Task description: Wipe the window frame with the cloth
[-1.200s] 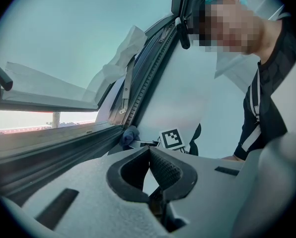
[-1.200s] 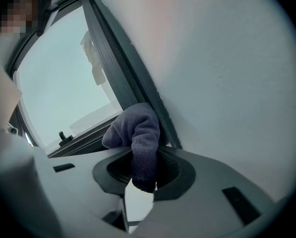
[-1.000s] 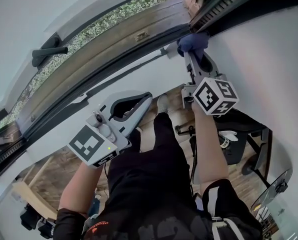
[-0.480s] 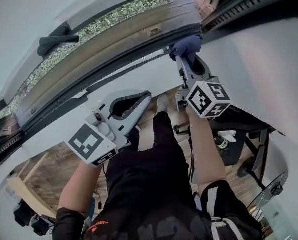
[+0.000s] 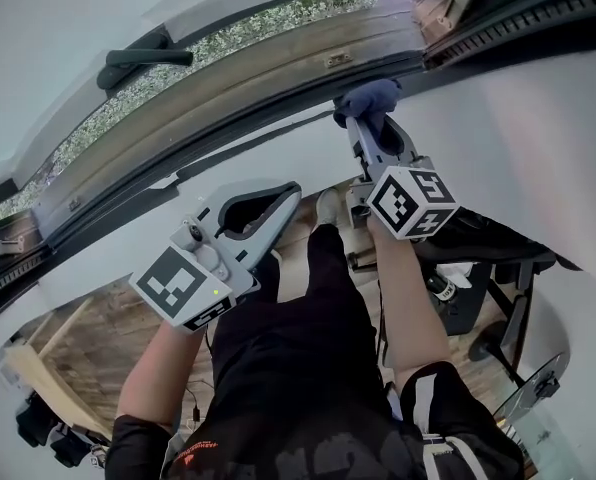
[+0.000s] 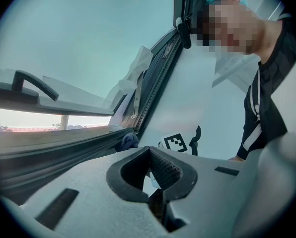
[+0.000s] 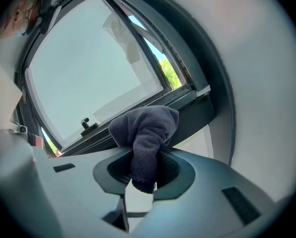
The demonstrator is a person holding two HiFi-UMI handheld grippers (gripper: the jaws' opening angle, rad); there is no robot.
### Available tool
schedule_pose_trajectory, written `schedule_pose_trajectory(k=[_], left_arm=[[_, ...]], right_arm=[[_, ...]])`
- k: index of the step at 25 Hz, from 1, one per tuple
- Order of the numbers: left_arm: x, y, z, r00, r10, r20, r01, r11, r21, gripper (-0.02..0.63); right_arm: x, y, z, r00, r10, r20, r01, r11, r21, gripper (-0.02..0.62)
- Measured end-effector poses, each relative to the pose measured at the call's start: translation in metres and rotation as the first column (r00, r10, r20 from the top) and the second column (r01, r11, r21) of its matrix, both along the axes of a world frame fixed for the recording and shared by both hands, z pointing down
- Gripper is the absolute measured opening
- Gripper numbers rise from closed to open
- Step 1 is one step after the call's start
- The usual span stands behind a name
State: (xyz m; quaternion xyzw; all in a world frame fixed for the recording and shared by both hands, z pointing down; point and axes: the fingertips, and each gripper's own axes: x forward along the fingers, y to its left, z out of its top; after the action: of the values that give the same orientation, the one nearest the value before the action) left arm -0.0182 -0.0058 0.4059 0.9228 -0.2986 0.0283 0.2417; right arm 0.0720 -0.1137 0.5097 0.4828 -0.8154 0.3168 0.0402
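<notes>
A dark blue cloth [image 5: 370, 98] is bunched against the dark lower rail of the window frame [image 5: 238, 118], a little left of the frame's right corner. My right gripper [image 5: 363, 128] is shut on the cloth and points up at the rail. In the right gripper view the cloth [image 7: 145, 133] bulges out of the jaws in front of the frame [image 7: 187, 108]. My left gripper [image 5: 290, 196] hangs lower and to the left, off the frame, shut with nothing in it. The left gripper view shows the cloth [image 6: 127, 142] far off on the rail [image 6: 63, 148].
A black window handle [image 5: 143, 63] sits on the open sash at upper left. A white wall [image 5: 128, 238] runs under the frame. Below are the person's black-clad legs [image 5: 308, 348], a wooden floor, and dark furniture [image 5: 488, 258] at right.
My right gripper has slid the cloth leftward along the lower rail, away from the right corner. My left gripper has stayed where it was.
</notes>
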Motion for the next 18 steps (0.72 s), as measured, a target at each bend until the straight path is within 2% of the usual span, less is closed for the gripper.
schedule_pose_trajectory(k=[18], left_arm=[[-0.056, 0.030, -0.011, 0.996, -0.087, -0.018, 0.087, 0.996, 0.017, 0.021]], right_arm=[[-0.081, 0.042, -0.001, 0.992, -0.126, 0.008, 0.126, 0.992, -0.027, 0.077]])
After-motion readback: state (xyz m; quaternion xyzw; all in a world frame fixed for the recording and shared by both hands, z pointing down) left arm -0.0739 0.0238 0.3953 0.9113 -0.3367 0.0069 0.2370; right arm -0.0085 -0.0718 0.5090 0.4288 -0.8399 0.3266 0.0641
